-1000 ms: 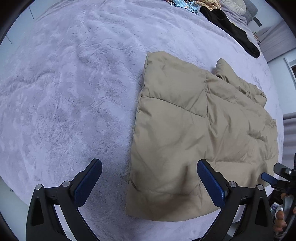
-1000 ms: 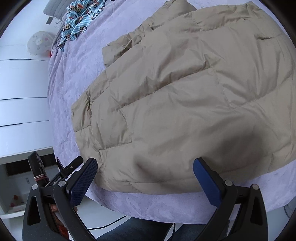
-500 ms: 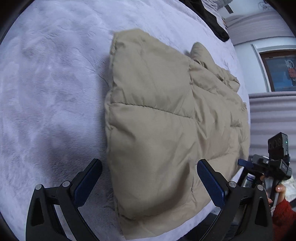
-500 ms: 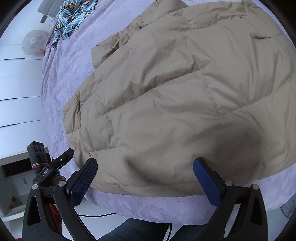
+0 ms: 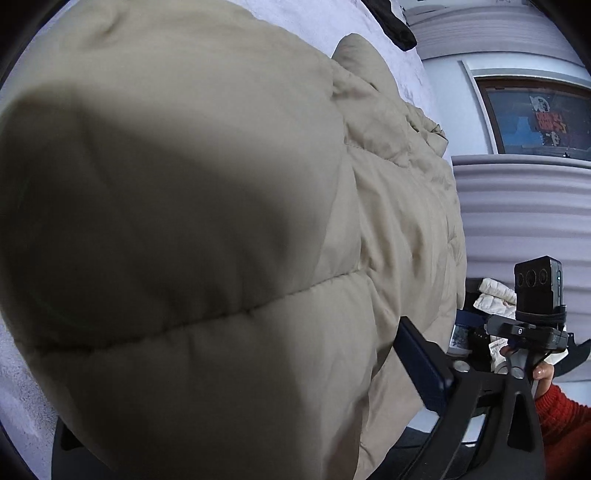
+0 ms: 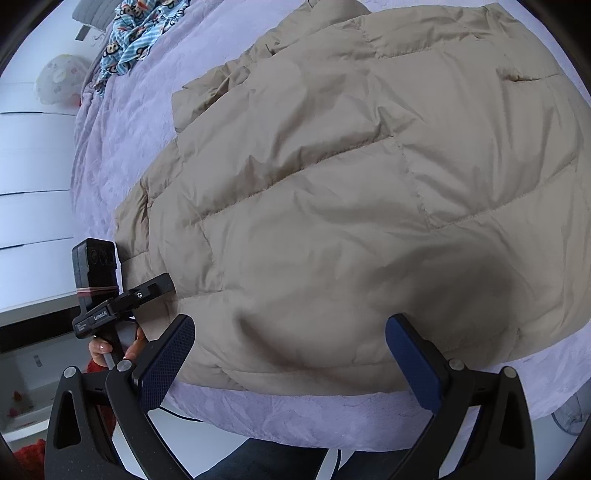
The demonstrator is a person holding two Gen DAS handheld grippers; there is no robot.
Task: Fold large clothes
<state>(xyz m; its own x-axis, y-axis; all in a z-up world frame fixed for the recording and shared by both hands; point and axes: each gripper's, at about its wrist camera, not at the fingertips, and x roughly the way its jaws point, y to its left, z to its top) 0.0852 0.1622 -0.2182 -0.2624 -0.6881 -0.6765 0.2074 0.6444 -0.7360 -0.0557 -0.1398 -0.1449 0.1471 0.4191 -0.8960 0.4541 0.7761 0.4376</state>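
Observation:
A beige puffer jacket (image 6: pixel 351 192) lies spread on the purple bedspread (image 6: pixel 295 413). In the left wrist view the jacket (image 5: pixel 184 221) fills nearly the whole frame. My left gripper (image 5: pixel 295 332) is low at its near corner and its jaws are closing with the puffy fabric between them. Only its right finger (image 5: pixel 421 365) shows; the jacket hides the other. From the right wrist view that left gripper (image 6: pixel 155 288) sits at the jacket's left corner. My right gripper (image 6: pixel 291 325) stands open just above the near hem, with the jacket's edge under its gap.
A blue patterned garment (image 6: pixel 125 48) and a black garment (image 5: pixel 395 26) lie at the far end of the bed. White drawers (image 6: pixel 29 166) stand to the left. A window (image 5: pixel 535 118) and a person's red sleeve (image 5: pixel 561 417) show at the right.
My left gripper has dropped and swung toward the jacket's corner, and the fabric now bulges over its jaws. The right gripper has stayed over the near hem.

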